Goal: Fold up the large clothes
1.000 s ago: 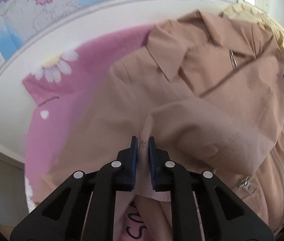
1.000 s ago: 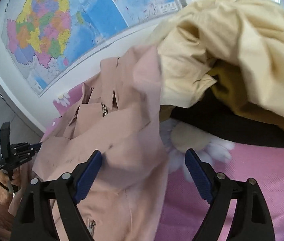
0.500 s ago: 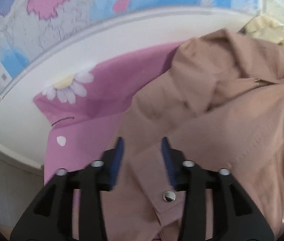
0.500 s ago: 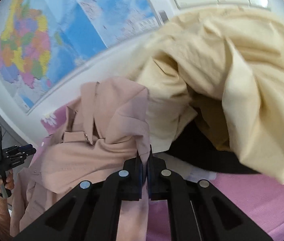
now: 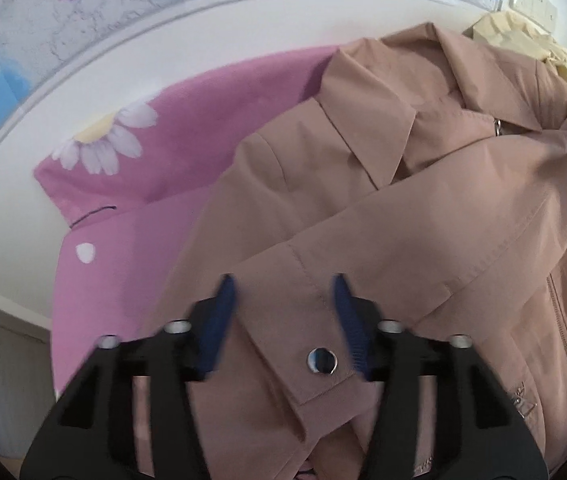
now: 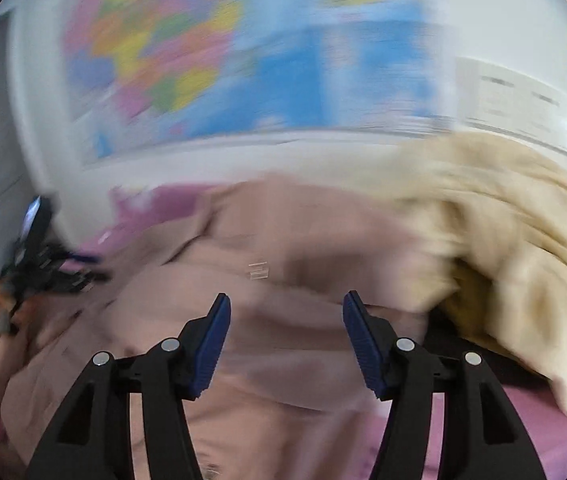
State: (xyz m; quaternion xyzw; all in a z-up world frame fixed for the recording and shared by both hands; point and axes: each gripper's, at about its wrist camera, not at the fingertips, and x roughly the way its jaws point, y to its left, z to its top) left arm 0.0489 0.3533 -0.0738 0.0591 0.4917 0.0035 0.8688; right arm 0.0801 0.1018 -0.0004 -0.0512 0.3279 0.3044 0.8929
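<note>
Jacket (image 5: 423, 208) cuff between closing left tongs (image 5: 283, 316), pads clear.

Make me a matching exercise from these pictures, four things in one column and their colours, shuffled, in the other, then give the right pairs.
Things:
1. jacket
2. sheet
3. pads
4. heap

Colours:
A. cream
B. pink with daisies
C. tan
D. blue

Pairs: 1-C, 2-B, 3-D, 4-A
</note>
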